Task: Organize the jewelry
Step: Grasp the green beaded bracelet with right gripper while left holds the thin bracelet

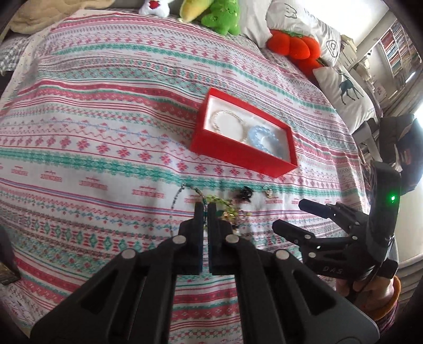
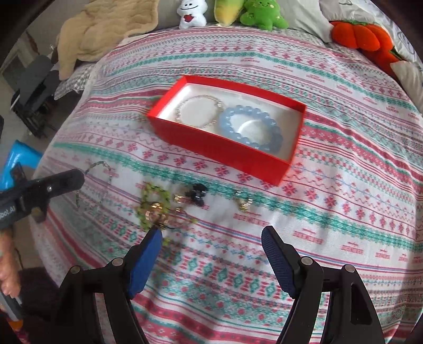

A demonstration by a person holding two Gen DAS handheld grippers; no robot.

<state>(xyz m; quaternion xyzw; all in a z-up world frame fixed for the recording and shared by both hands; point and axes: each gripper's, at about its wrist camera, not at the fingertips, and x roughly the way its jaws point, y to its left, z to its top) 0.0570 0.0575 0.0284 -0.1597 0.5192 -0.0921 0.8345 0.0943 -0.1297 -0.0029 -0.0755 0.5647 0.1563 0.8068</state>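
Observation:
My left gripper (image 1: 205,207) is shut on a thin teal beaded chain (image 1: 177,195), which loops out to the left of its tips. In the right wrist view the same gripper (image 2: 75,176) is raised a little over the bedspread, with the chain (image 2: 99,164) dangling from it. The right gripper (image 2: 211,232) stands open over the cloth, with nothing between its fingers. Its left pad is close to a green beaded piece (image 2: 153,201) tangled with gold rings (image 2: 156,211). A red box (image 2: 211,148) beyond holds a silver bracelet (image 2: 182,105) and a blue bead bracelet (image 2: 272,129).
A black trinket (image 2: 197,194) and a small gold piece (image 2: 243,202) lie on the patterned bedspread (image 2: 343,185) in front of the box. Plush toys (image 2: 263,14), an orange cushion (image 2: 362,34) and a beige blanket (image 2: 105,31) line the far edge.

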